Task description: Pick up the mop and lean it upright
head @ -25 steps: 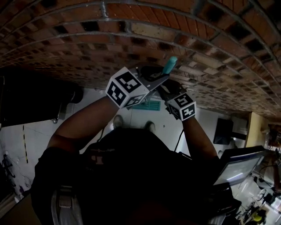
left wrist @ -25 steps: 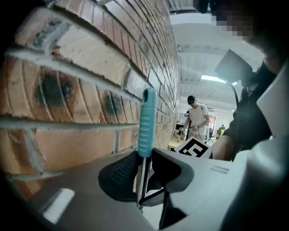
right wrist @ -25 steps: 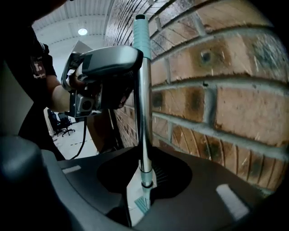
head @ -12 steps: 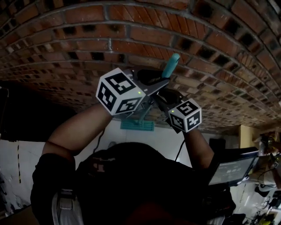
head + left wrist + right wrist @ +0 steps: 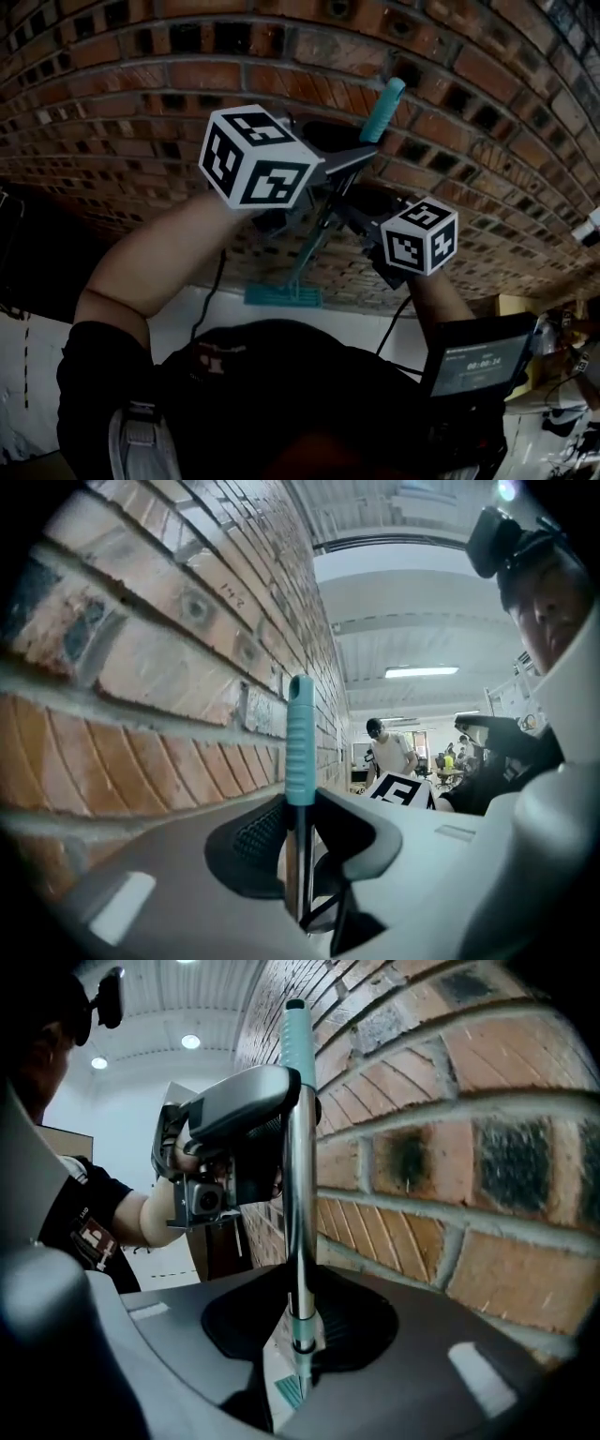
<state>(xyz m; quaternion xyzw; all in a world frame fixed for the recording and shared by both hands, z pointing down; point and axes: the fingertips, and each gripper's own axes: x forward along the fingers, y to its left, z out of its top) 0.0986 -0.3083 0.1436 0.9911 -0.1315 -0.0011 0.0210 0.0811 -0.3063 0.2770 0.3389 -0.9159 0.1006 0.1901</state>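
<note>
The mop [image 5: 307, 246] is already picked up and stands nearly upright just beside the brick wall [image 5: 141, 84]. Its teal grip [image 5: 300, 742] is at the top, and its teal mop head [image 5: 281, 296] at the bottom seems to hang above the floor. The left gripper [image 5: 300, 822] is clamped on the pole just under the grip, and the right gripper [image 5: 300, 1314] is clamped on the metal pole lower down. What is left, as I judge it, is to set the head down, rest the handle against the wall and let go.

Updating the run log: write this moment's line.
left claw: shut on mop | right claw: shut on mop | mop: upright by brick wall
</note>
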